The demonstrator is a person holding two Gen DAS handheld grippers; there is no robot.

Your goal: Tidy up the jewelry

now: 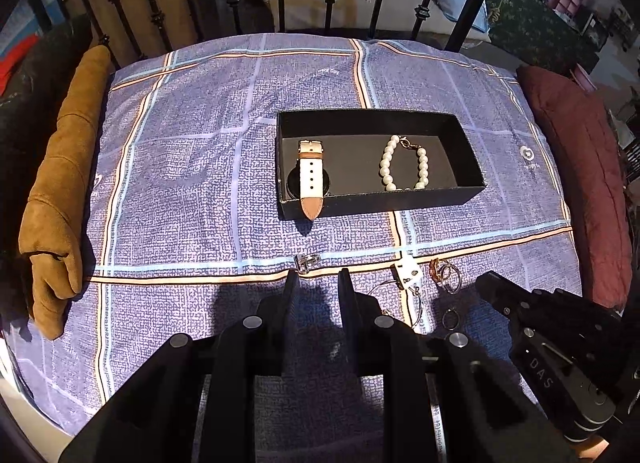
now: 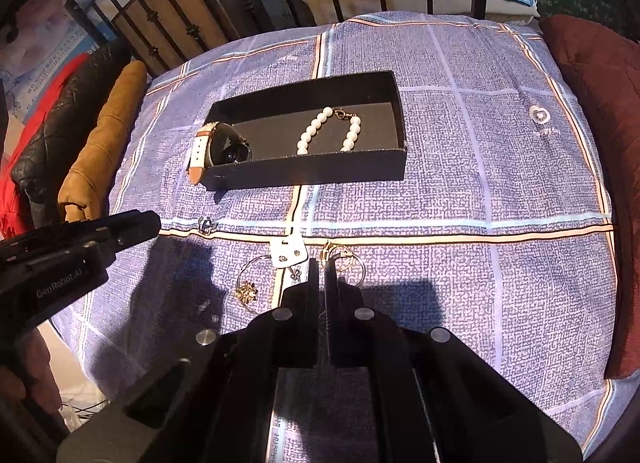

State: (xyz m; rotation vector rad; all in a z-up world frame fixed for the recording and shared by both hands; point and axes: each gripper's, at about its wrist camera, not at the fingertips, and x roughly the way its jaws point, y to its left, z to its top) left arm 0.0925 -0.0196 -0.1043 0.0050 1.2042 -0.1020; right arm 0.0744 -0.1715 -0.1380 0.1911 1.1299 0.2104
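Black cardboard box point(image 1: 472, 187) sits open in the middle of the checked blue bedspread point(image 1: 192, 151), and it's clearly the drop-off spot: a watch point(image 1: 311, 173) with a white and tan strap is at its left end, strap tip hanging over the near wall, and a pearl bracelet point(image 1: 404, 163) lies flat in the right half. What's left to sort is loose on the cloth nearer the camera, lined up along the orange stripe: a small silvery clip-like piece point(image 2: 207, 224) on the left, a white earring card point(image 2: 289, 250) in the middle, a thin chain with a gold flower charm point(image 2: 247, 290) just below it, and a bunch of rings or hoops point(image 2: 347, 259) right beside the card. The left gripper point(image 1: 314, 277) hangs above the cloth with its jaws a little apart and nothing between them, the silvery piece lying just past its tips. The right gripper point(image 2: 319, 267) has its jaws pressed together over the hoops; there might be a thin wire pinched in there, but honestly I can't tell from this angle. My guess is the small bits go in the box next, and those fine hoops look fiddly to pick off soft fabric.
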